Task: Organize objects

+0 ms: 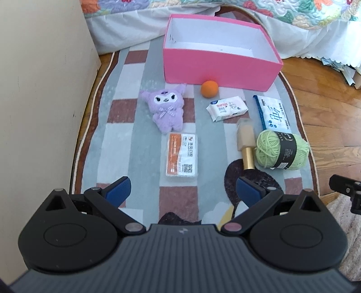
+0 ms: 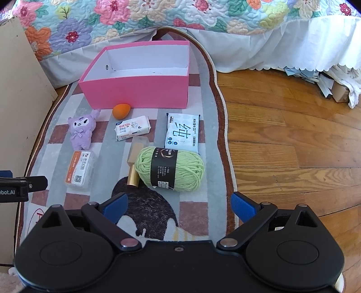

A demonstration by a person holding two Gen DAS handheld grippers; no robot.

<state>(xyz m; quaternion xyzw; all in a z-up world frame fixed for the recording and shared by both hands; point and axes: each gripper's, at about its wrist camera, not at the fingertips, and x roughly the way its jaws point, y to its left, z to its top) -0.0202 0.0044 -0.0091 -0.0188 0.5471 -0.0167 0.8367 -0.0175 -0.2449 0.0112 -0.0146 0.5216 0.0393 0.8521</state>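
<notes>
An empty pink box (image 1: pixel 221 67) (image 2: pixel 137 90) stands at the far end of a rug. In front of it lie a purple plush toy (image 1: pixel 165 110) (image 2: pixel 80 131), an orange sponge egg (image 1: pixel 209 89) (image 2: pixel 121 111), a small wipes pack (image 1: pixel 226 108) (image 2: pixel 132 130), a blue-white wipes pack (image 1: pixel 273 115) (image 2: pixel 182 133), a gold-capped bottle (image 1: pixel 246 144) (image 2: pixel 135 160), green yarn (image 1: pixel 282 149) (image 2: pixel 171 169) and an orange-white mask pack (image 1: pixel 182 156) (image 2: pixel 80 170). My left gripper (image 1: pixel 182 191) is open and empty, just short of the mask pack. My right gripper (image 2: pixel 179 204) is open and empty, just short of the yarn.
A beige cabinet side (image 1: pixel 40 90) (image 2: pixel 20 94) stands along the rug's left edge. A bed with a floral quilt (image 2: pixel 180 15) and white skirt (image 1: pixel 315 40) runs behind the box. Wooden floor (image 2: pixel 293 146) lies right of the rug (image 1: pixel 144 144).
</notes>
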